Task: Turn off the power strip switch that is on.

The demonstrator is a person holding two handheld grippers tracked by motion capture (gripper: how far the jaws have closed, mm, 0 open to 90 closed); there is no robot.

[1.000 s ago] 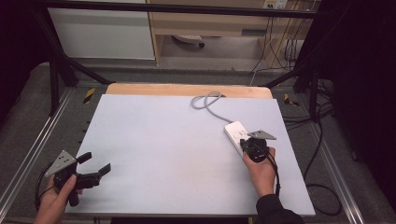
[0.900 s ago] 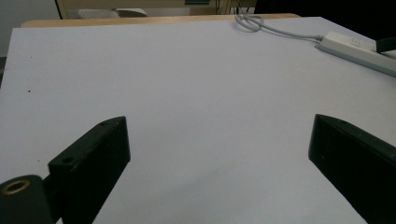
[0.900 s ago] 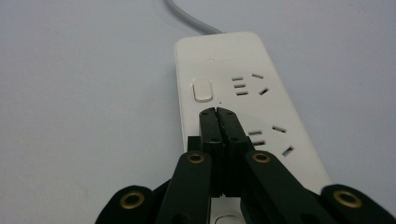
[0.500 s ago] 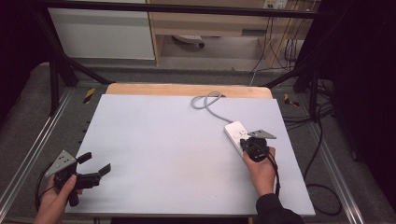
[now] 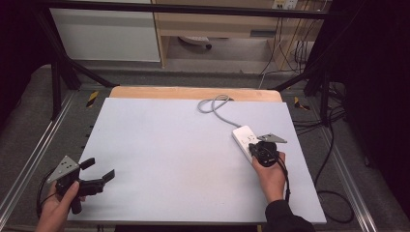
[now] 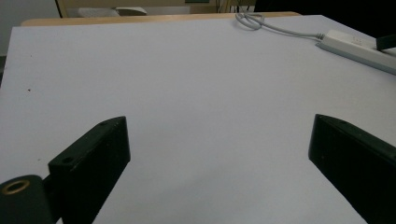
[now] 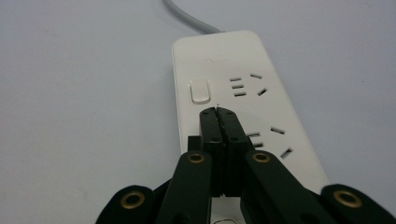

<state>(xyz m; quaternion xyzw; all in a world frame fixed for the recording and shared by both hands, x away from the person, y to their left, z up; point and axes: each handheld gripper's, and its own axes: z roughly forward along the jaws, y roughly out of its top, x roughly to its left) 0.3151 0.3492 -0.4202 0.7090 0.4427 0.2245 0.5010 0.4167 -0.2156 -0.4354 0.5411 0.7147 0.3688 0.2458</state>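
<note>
A white power strip (image 5: 243,137) (image 7: 224,88) (image 6: 359,45) lies on the right side of the table, its grey cable (image 5: 216,107) looping toward the far edge. My right gripper (image 5: 260,151) (image 7: 218,114) is shut with nothing between its jaws, its tips just over the strip, a little short of the rocker switch (image 7: 200,91). Whether the tips touch the strip I cannot tell. My left gripper (image 5: 100,170) (image 6: 219,154) is held at the table's near left corner, jaws wide open with nothing between them, far from the strip.
The pale grey table top (image 5: 174,145) has a wooden strip (image 5: 193,93) along its far edge. Metal rails (image 5: 29,159) run along both sides. Loose black cables (image 5: 333,145) hang off the right side.
</note>
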